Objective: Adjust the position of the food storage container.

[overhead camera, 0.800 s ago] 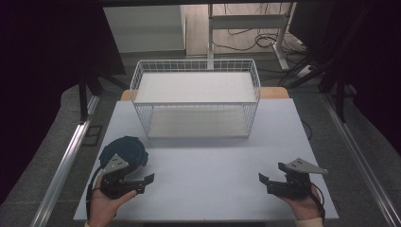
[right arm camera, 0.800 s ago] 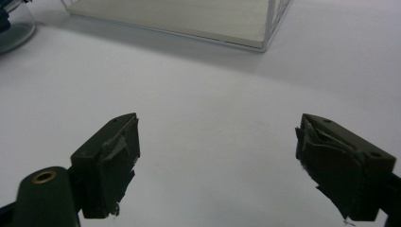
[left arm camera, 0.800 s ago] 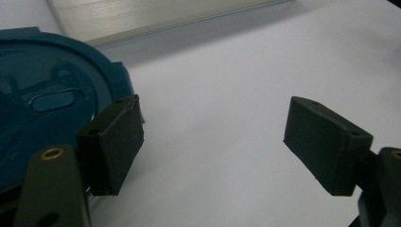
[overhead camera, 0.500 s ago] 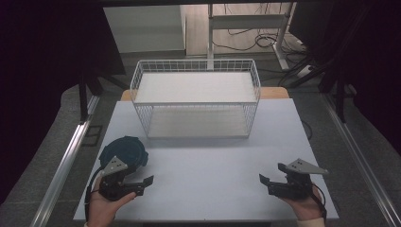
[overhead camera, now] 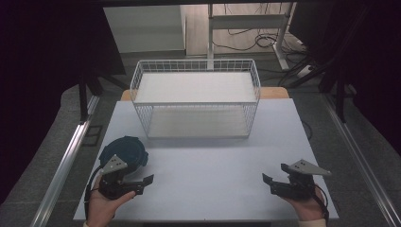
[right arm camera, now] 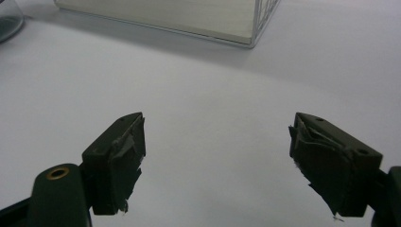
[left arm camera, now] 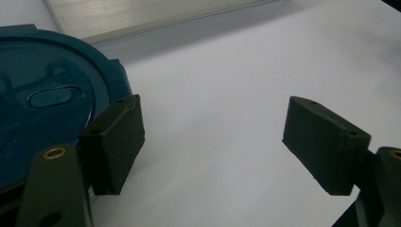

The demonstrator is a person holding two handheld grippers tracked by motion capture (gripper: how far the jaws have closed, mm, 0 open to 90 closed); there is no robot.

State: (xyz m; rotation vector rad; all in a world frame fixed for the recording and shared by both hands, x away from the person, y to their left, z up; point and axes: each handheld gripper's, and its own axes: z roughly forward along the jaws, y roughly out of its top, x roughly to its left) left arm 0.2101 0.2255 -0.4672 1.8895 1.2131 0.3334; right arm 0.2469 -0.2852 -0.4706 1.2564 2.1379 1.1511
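Note:
A round dark-blue lidded container (overhead camera: 124, 151) sits on the white table (overhead camera: 213, 161) at the near left. My left gripper (overhead camera: 145, 184) rests just in front of it, jaws open and pointing right, with nothing between them. In the left gripper view (left arm camera: 213, 142) the container's blue lid (left arm camera: 47, 99) lies beside and behind the left jaw; I cannot tell whether they touch. My right gripper (overhead camera: 274, 174) is at the near right, open and pointing left. Its view (right arm camera: 217, 156) has bare table between the worn pads.
A white wire basket (overhead camera: 196, 101) with a pale floor stands at the back middle of the table; its corner (right arm camera: 257, 28) appears in the right gripper view. Dark floor, metal rails and cables surround the table.

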